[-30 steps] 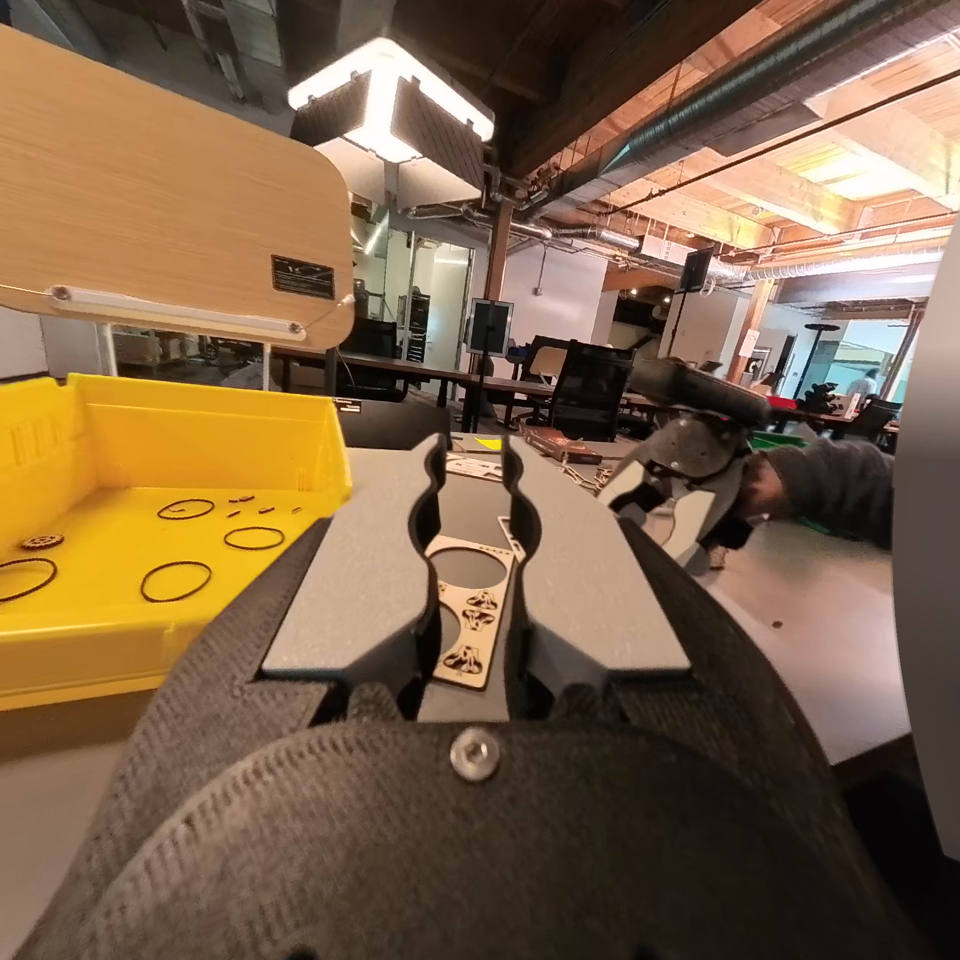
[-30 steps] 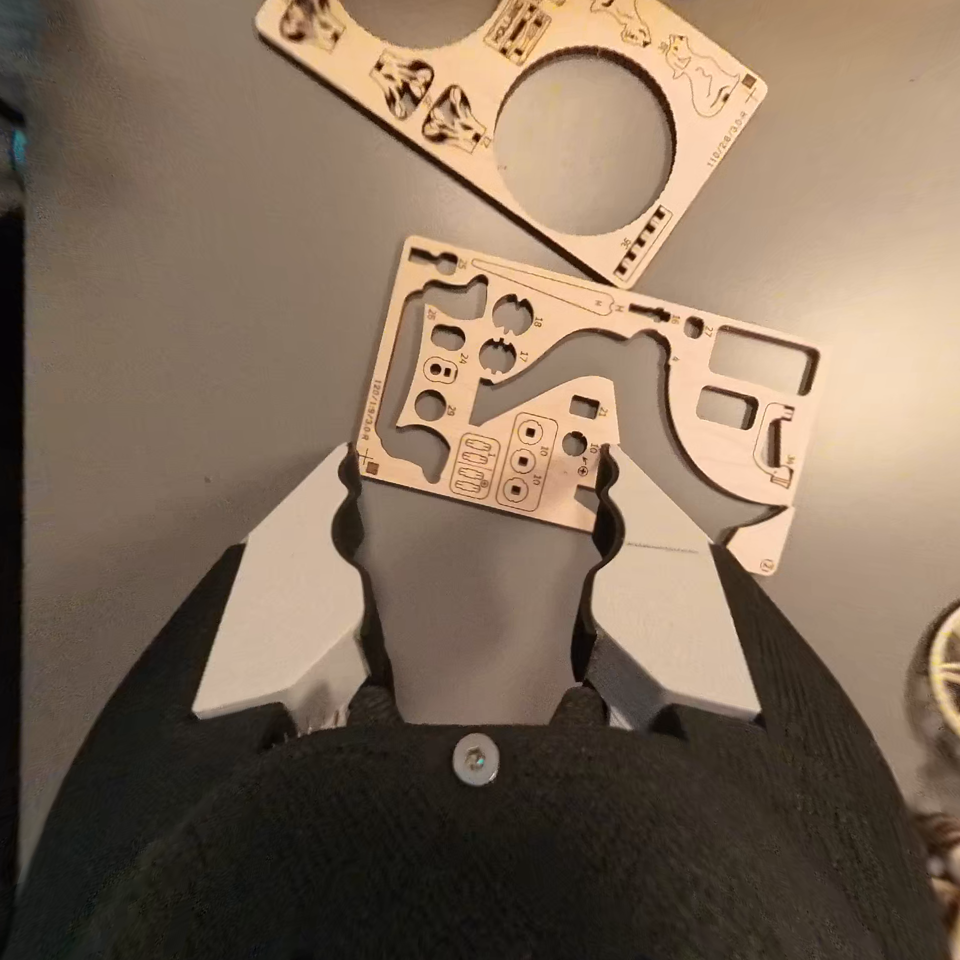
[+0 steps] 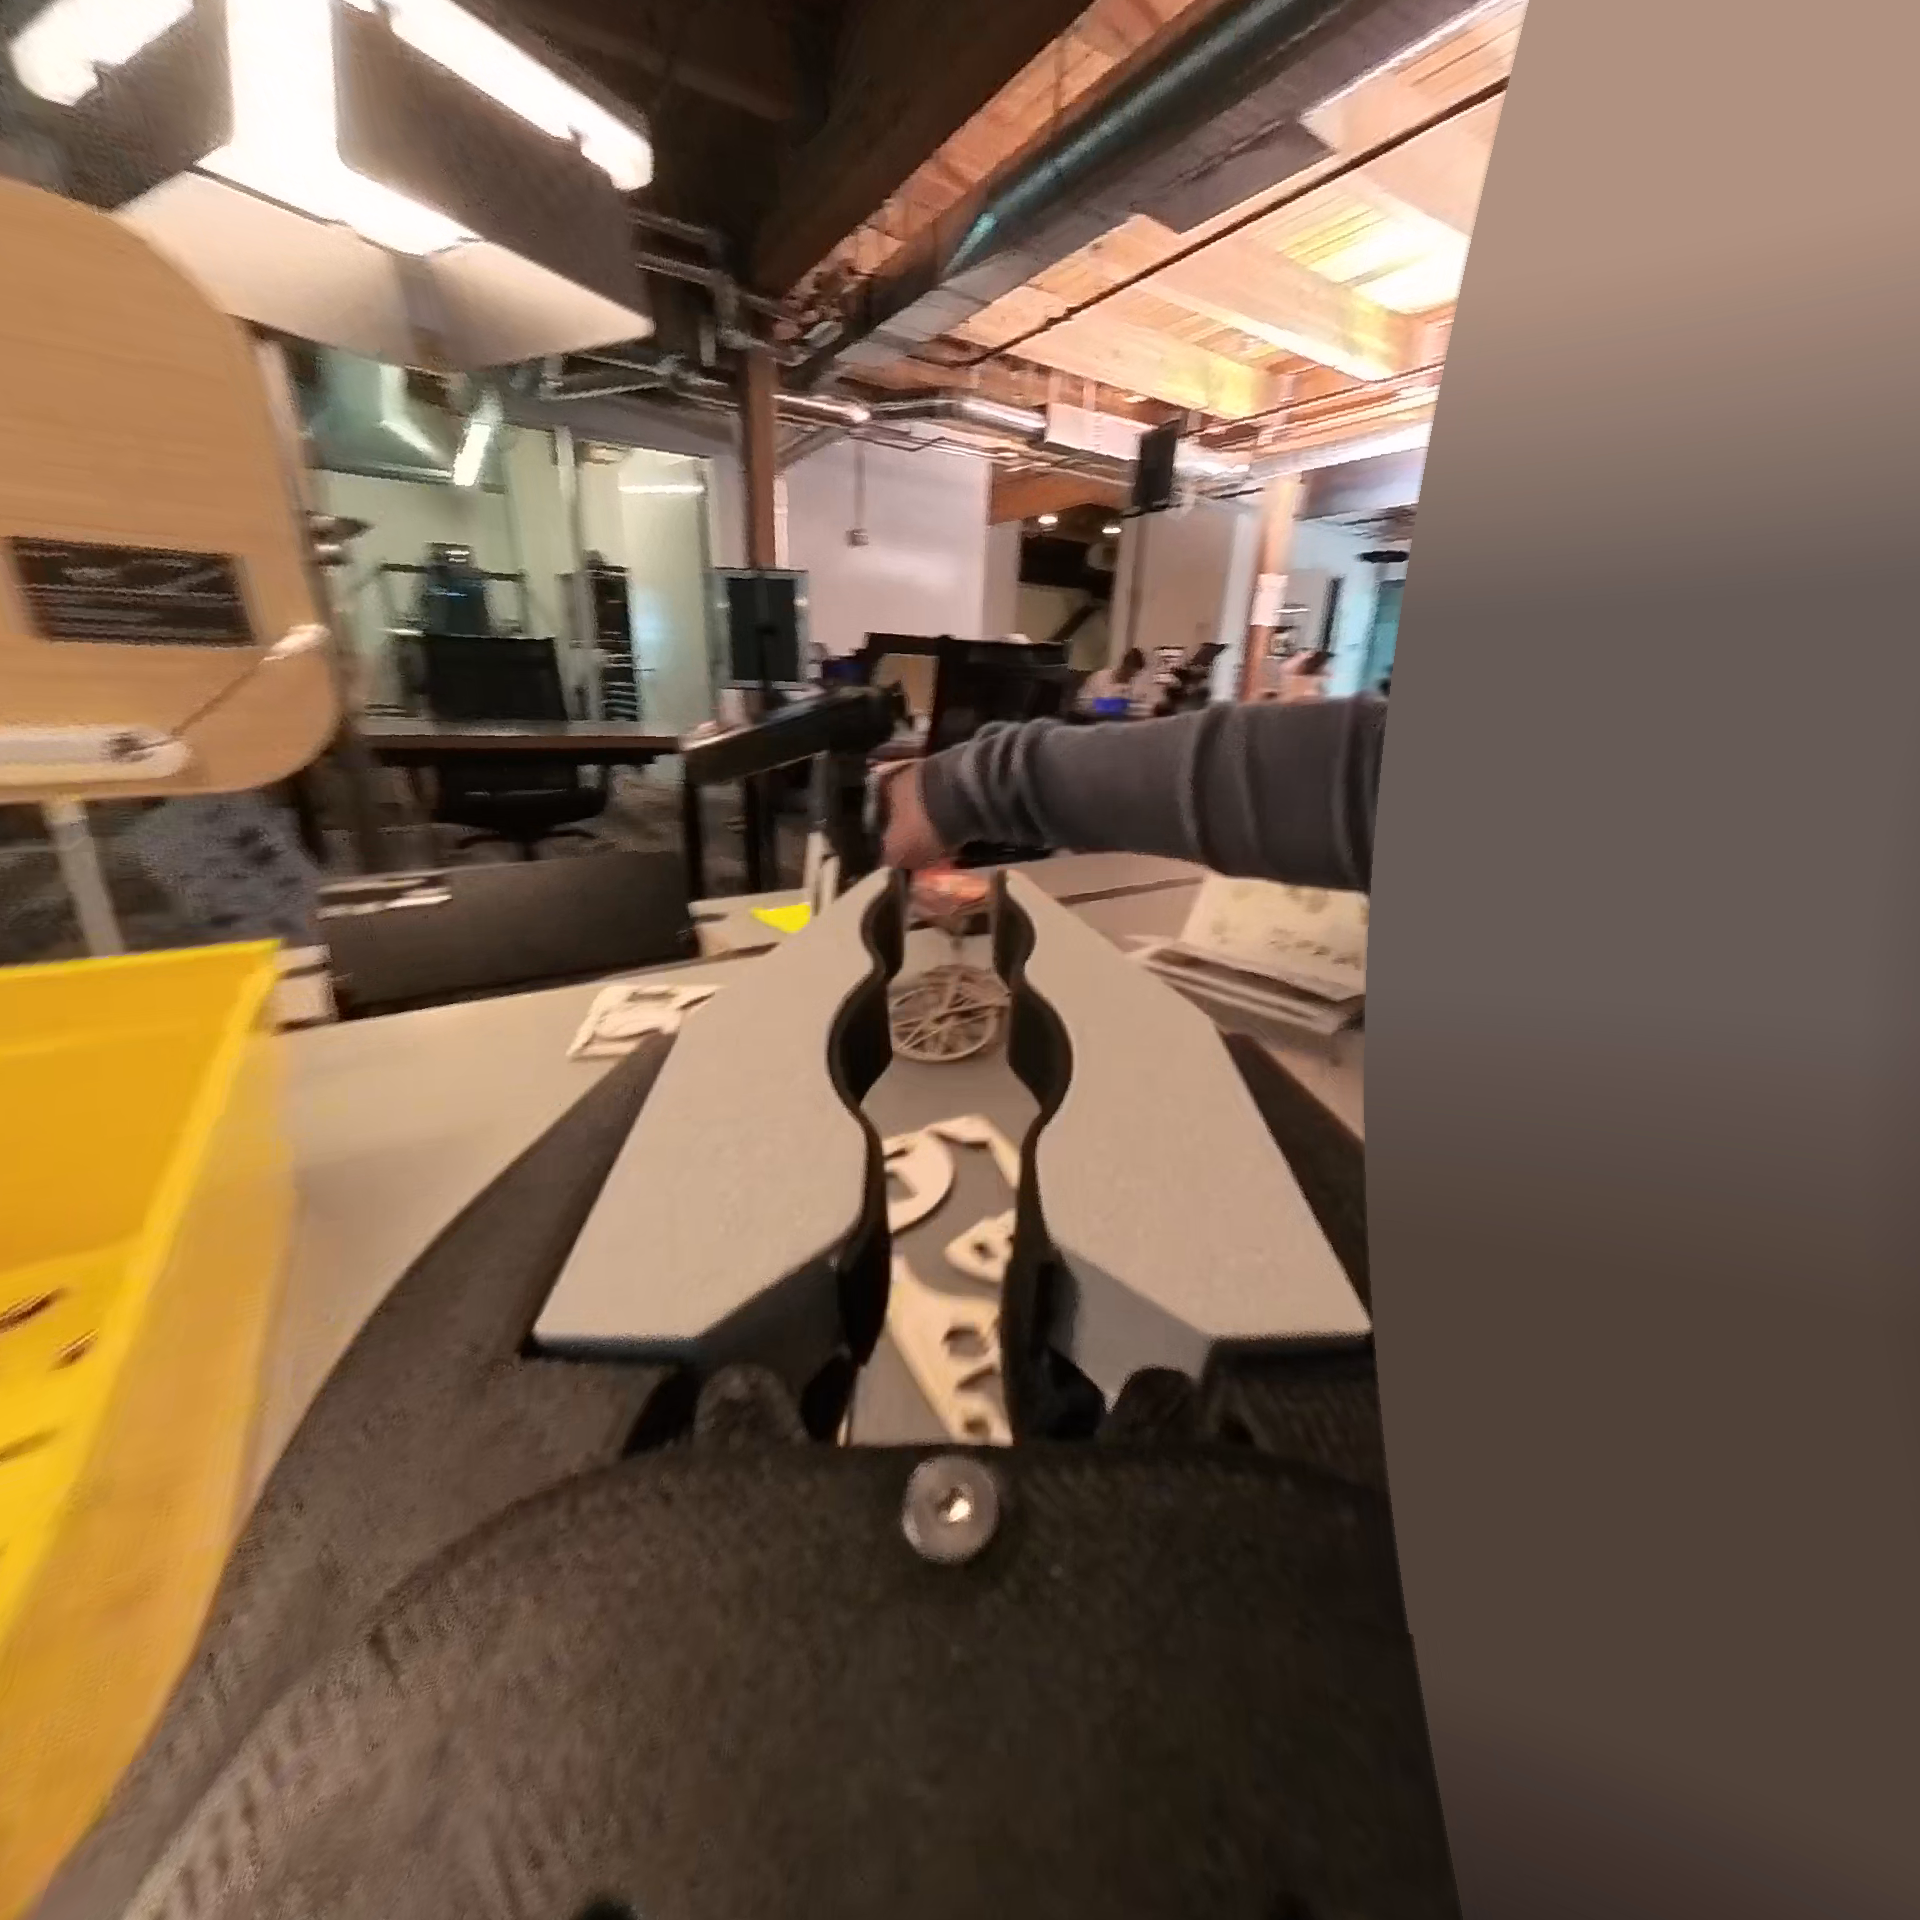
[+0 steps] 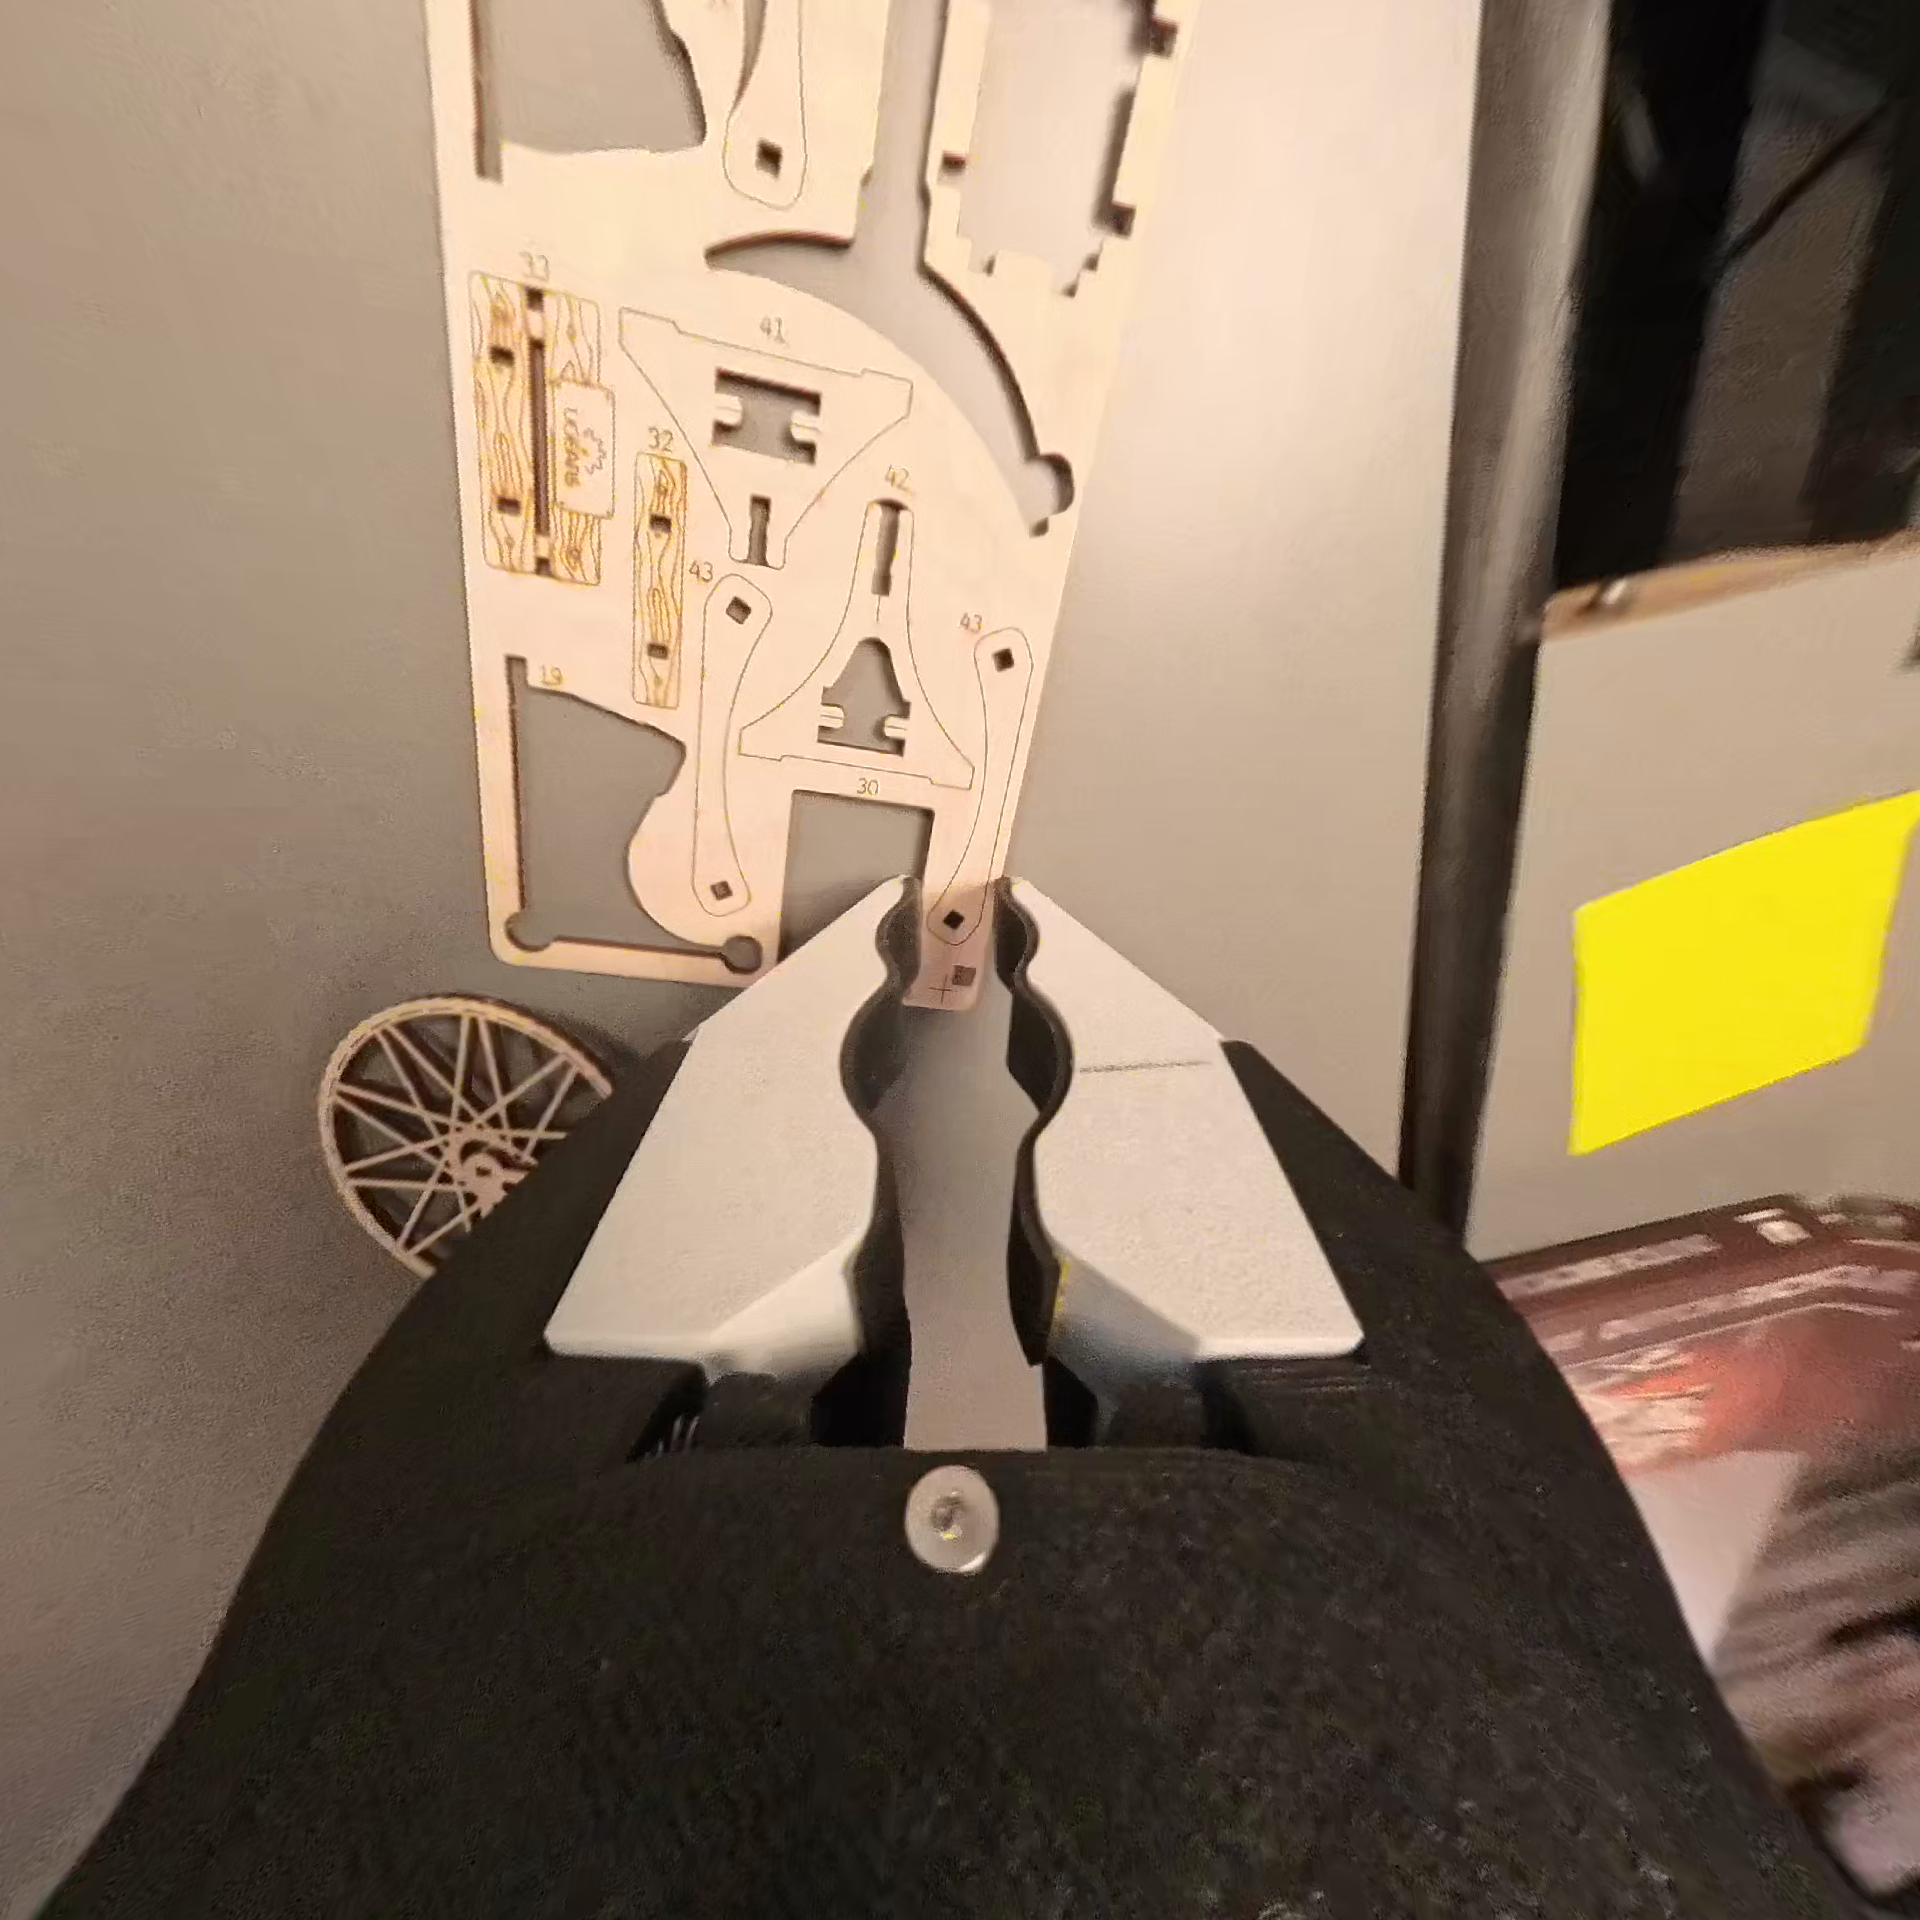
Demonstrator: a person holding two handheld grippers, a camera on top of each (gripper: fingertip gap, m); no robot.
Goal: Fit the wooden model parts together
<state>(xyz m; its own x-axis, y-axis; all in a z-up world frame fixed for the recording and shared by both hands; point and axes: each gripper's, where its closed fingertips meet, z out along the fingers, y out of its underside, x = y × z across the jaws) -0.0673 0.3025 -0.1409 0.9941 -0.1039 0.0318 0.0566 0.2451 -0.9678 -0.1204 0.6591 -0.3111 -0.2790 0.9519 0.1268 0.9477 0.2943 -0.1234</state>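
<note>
A pale wooden part sheet [image 4: 790, 582] with cut-out shapes lies flat on the grey table [image 4: 208, 623]. My right gripper [image 4: 953, 885] points down at the sheet's near right corner. Its jaws stand a narrow gap apart, and the corner strip shows between them. The left finger covers part of the sheet's bottom edge. A spoked wooden wheel [image 4: 436, 1132] lies just left of this gripper. My left gripper [image 3: 948, 883] hovers low over the table, jaws a narrow gap apart and empty. Between its fingers I see the wheel [image 3: 951, 1023] and a cut sheet [image 3: 935, 1174].
A yellow bin [image 3: 104, 1195] stands at the left. A grey-sleeved arm [image 3: 1143, 790] reaches in from the right. Another wooden sheet [image 3: 634, 1018] and a paper stack [image 3: 1268, 956] lie farther off. A yellow note [image 4: 1725, 977] and a dark red box [image 4: 1714, 1403] are on the right.
My right gripper has moved from a sheet with round holes to another sheet beside the wheel, and its jaws have narrowed. My left gripper has swung right, away from the yellow bin.
</note>
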